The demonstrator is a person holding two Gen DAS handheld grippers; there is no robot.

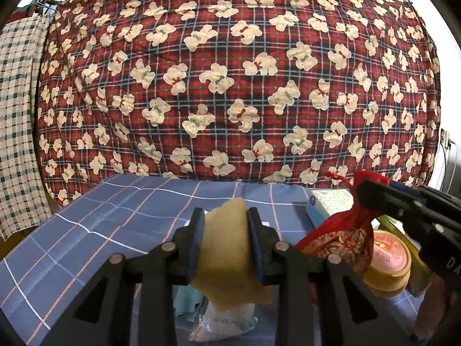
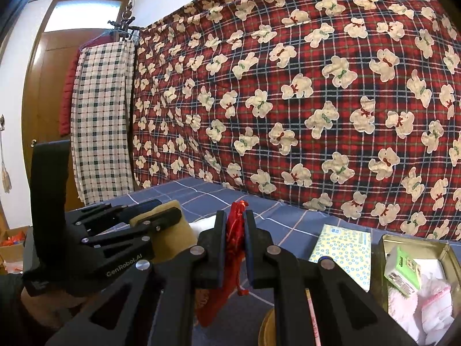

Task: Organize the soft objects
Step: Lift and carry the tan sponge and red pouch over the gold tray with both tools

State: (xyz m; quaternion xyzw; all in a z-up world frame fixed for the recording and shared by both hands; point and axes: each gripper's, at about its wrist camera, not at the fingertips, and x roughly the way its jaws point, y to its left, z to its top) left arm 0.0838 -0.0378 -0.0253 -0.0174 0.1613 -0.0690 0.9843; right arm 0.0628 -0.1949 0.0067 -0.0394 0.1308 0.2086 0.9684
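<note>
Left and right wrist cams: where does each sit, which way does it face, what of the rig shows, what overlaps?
Left wrist: on the left gripper, facing the bear-print quilt across the blue checked cloth; its fingers clamp a yellow sponge; the right gripper enters at right, holding a red pouch.
Right wrist: on the right gripper, facing the quilt obliquely, with a door at left; its fingers pinch the pouch neck; the left gripper with the sponge shows at left, an open tin at right.
Shared: quilt, cloth, sponge, pouch, dotted box.

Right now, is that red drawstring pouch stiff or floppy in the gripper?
Probably floppy: the red pouch sags below the right gripper, which pinches its gathered neck. It looks light, since a thin pinch holds it. It likely swings when moved.
</note>
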